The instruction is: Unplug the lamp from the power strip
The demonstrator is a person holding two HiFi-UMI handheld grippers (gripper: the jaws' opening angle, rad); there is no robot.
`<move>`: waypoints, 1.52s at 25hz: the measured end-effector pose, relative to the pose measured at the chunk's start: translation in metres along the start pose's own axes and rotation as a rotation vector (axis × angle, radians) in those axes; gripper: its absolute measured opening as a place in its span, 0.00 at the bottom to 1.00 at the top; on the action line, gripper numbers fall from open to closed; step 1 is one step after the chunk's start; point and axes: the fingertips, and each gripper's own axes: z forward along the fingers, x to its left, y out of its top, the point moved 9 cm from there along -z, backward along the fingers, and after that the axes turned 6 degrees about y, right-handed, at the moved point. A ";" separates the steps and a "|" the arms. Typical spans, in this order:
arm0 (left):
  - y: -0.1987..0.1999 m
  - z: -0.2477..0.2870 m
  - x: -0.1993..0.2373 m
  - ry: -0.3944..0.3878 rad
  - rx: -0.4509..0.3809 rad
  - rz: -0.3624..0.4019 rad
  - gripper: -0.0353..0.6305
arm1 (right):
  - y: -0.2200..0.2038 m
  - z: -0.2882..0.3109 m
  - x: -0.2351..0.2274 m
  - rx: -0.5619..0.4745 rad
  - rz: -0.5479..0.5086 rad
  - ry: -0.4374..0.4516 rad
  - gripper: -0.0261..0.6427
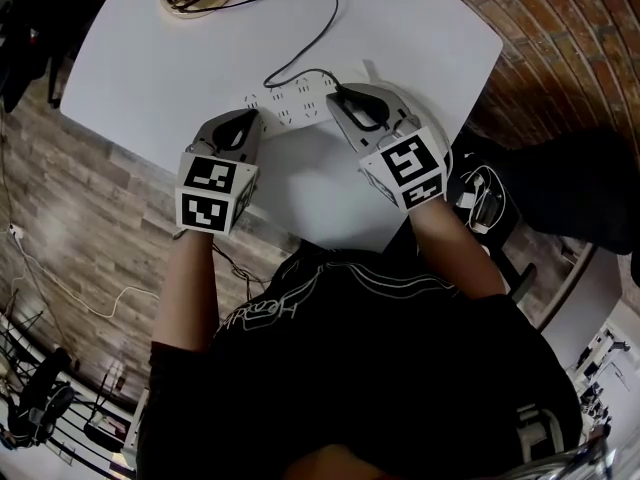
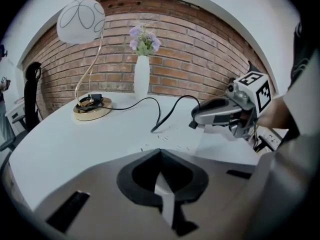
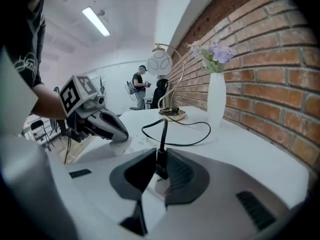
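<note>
Between the pads of the right hand-held gripper (image 3: 161, 155) sits the black plug (image 3: 161, 166), pinched from both sides. The black cord (image 3: 175, 134) rises out of the plug, loops across the white surface (image 1: 150, 58) ahead of the gripper and runs on to the lamp (image 2: 81, 21). The plug is at the right end of the white power strip (image 1: 290, 103), directly under this gripper's tips. Cannot tell whether the prongs are seated in the socket, the jaws cover that spot. The left hand-held gripper (image 2: 160, 153) has its jaws pressed together at the tips with nothing between them. It is angled down at the left end of the strip, and the tips look to be resting on it, contact not fully clear. The strip lies crosswise between the two grippers, its slots facing up, and the grippers are near each other but apart. The lamp stands well ahead of both grippers at the far side of the surface, with a gold base, a thin curved stem and a white globe shade. A white vase (image 2: 141, 76) with purple flowers (image 2: 144, 36) stands to the right of the lamp, against the brick wall (image 2: 200, 59). Each gripper is held in a person's hand, arms bare below a dark shirt.
</note>
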 end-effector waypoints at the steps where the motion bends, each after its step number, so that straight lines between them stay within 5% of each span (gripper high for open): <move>1: 0.001 0.000 -0.001 0.010 0.003 0.011 0.06 | 0.003 0.000 0.004 0.023 -0.038 -0.019 0.10; 6: 0.000 0.000 -0.006 0.039 0.005 0.022 0.06 | 0.005 0.000 0.011 0.067 -0.101 -0.051 0.10; 14: 0.002 0.001 -0.005 0.028 0.025 0.079 0.06 | -0.009 -0.003 -0.008 -0.079 0.147 0.038 0.10; 23: 0.001 -0.002 -0.006 0.049 0.016 0.072 0.06 | 0.009 0.001 0.014 0.056 -0.103 -0.063 0.10; 31: 0.001 -0.004 -0.005 0.016 0.018 0.078 0.06 | -0.002 -0.004 -0.004 -0.069 0.177 -0.008 0.09; 38: 0.000 -0.004 -0.008 0.037 0.009 0.073 0.06 | 0.009 0.000 0.012 0.033 -0.047 -0.108 0.09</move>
